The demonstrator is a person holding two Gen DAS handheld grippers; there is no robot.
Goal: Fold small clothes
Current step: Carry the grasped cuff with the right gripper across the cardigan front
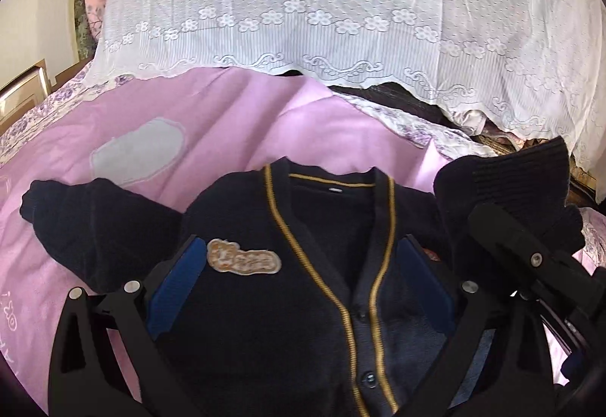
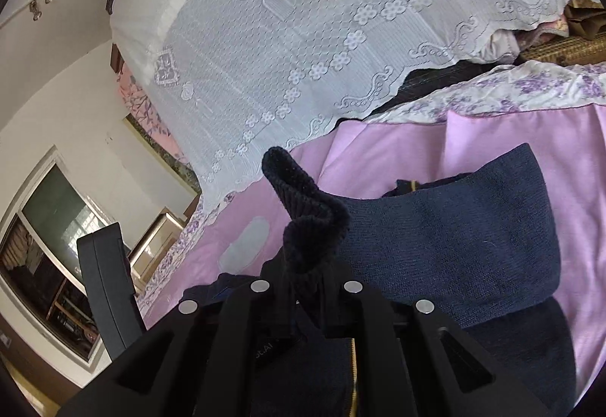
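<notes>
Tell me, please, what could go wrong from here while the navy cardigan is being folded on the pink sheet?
1. The right hand-held gripper pinches only the ribbed cuff; that small bite could slip out.
2. The left hand-held gripper stands open over the cardigan, so the body may drag when the sleeve is pulled.
3. The other sleeve lies bunched on the pink sheet, which could leave the fold uneven.

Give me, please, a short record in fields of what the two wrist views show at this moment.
garment: navy cardigan with gold trim, front up, tan patch on chest
surface: pink sheet
background: white lace cover
left gripper: open, fingers either side of the cardigan's chest
right gripper: shut on ribbed sleeve cuff, lifted
other sleeve: spread on the sheet
</notes>
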